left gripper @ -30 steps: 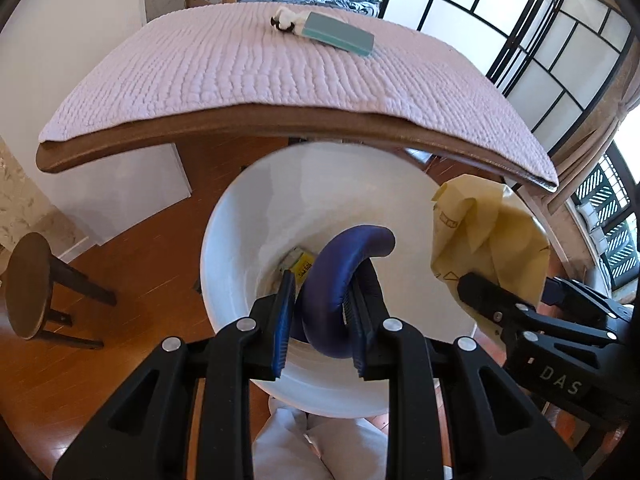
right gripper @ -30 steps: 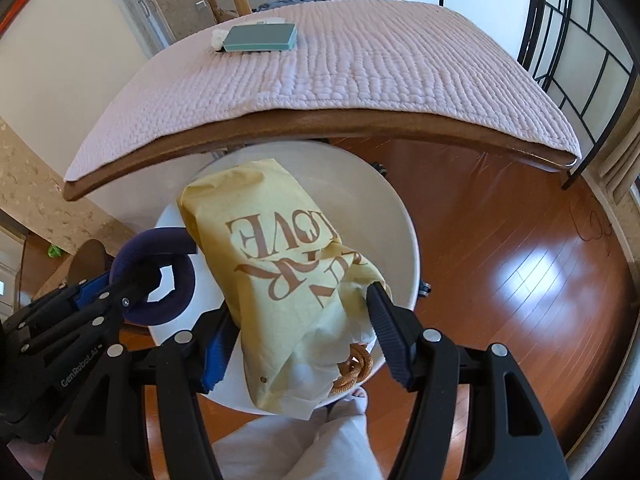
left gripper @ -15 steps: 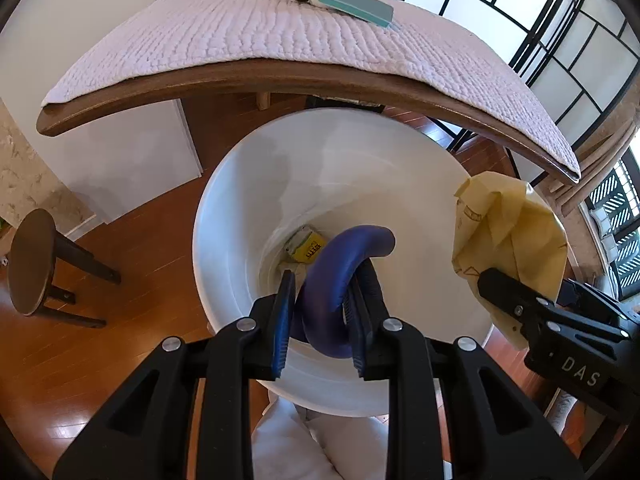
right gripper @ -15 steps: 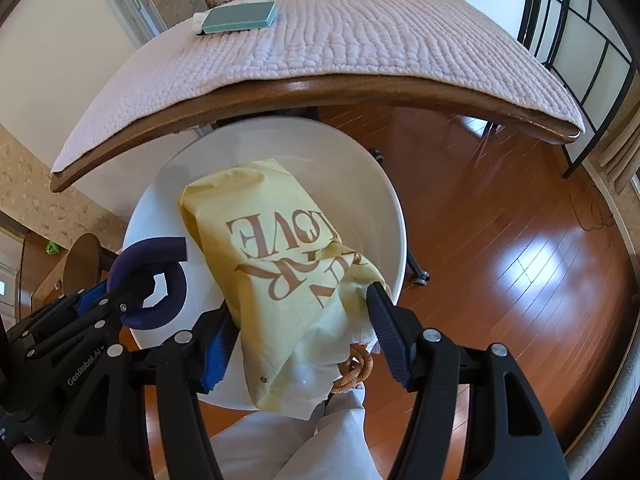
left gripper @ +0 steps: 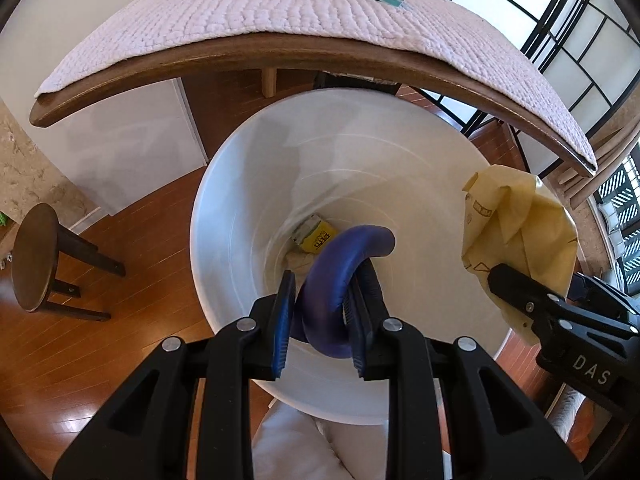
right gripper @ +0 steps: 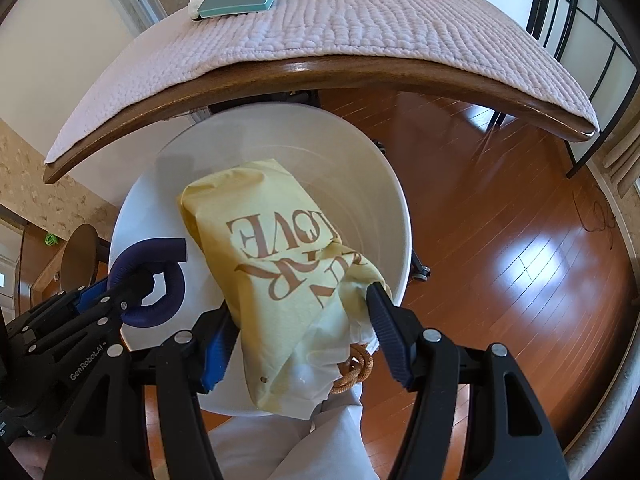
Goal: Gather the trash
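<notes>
Overhead, two tongs, one bin (left gripper: 240,184), one bag (right gripper: 280,264).

Open white bin mouth (left gripper: 240,184) straight below, far rim tucked under the overhanging bench edge (left gripper: 280,46); bare wood floor (right gripper: 500,240) free rightward, round stool (left gripper: 34,256) standing off left.

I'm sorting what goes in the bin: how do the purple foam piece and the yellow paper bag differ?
The purple foam piece is a thick curled tube, plain; the yellow paper bag is flat, creased and printed with brown letters. The foam sits in the left gripper, the bag in the right gripper. Both hang over the white bin.
</notes>
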Demonstrator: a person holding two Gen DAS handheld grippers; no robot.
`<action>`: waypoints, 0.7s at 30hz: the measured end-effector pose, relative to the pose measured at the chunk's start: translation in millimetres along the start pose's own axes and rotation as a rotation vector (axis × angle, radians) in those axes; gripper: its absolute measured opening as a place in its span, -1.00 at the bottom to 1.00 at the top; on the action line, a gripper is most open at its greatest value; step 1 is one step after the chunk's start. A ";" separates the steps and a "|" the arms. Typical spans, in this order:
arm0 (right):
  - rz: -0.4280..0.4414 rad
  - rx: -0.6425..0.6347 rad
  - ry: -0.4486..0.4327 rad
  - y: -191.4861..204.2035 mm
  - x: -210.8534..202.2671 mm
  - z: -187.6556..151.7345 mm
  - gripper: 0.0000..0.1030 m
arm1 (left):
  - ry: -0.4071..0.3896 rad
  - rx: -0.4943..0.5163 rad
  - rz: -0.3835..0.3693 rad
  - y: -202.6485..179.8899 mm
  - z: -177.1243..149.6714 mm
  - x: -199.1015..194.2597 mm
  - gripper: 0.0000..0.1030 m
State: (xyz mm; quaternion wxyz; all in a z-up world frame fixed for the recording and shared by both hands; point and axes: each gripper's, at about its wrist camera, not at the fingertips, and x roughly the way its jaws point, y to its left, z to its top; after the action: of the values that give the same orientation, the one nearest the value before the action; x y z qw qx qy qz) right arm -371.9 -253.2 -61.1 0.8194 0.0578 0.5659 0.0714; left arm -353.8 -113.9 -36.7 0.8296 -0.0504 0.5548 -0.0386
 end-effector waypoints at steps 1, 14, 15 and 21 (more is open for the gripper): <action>0.000 -0.001 0.001 0.0 1.1 -0.2 0.19 | 0.001 0.001 0.000 0.6 0.6 1.0 -0.48; 0.001 -0.018 0.025 3.5 14.4 3.9 0.19 | 0.021 0.002 0.011 0.7 3.6 12.6 -0.48; 0.000 -0.019 0.026 4.7 15.4 4.6 0.19 | 0.022 0.002 0.012 1.1 3.8 13.2 -0.48; 0.001 -0.018 0.031 11.3 20.8 6.6 0.19 | 0.024 0.002 0.013 2.9 4.9 16.0 -0.48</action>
State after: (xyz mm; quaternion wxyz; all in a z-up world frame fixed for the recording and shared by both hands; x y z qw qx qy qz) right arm -359.0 -238.3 -75.9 0.8110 0.0494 0.5777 0.0778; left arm -343.1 -112.8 -49.9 0.8230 -0.0456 0.5651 -0.0343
